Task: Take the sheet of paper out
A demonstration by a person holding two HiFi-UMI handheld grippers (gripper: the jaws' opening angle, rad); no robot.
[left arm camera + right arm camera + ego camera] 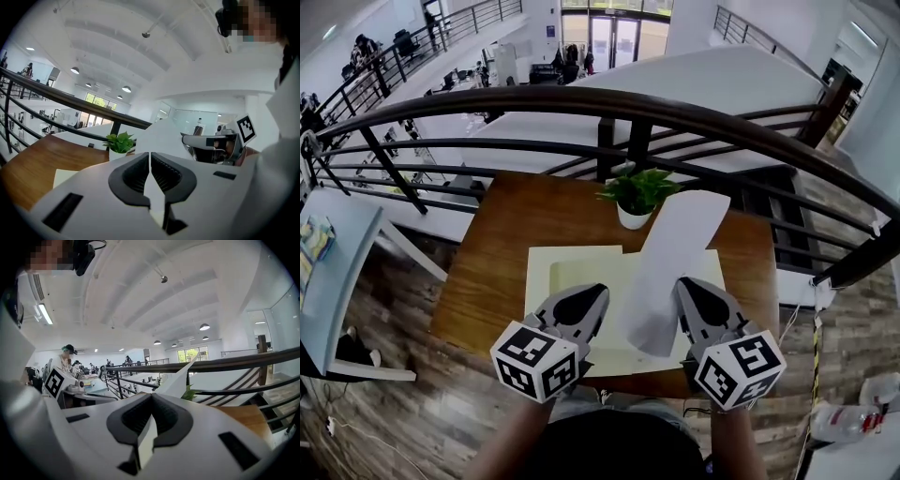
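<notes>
A white sheet of paper [675,244] stands lifted and curved above a cream folder [572,267] that lies on the wooden table [502,244]. My right gripper [682,284] is shut on the sheet's near right edge. In the right gripper view the sheet's edge sits between the jaws [151,401] and the sheet [180,378] rises away ahead. My left gripper [598,292] rests over the folder's near part. Its jaws [150,161] are shut with a pale strip of the folder between them. The sheet [161,136] shows just beyond them.
A small potted plant [636,195] stands at the table's far edge, just behind the sheet. A dark curved railing [675,112] runs past the table, with an open drop to a lower floor beyond. A pale blue table [333,253] stands to the left.
</notes>
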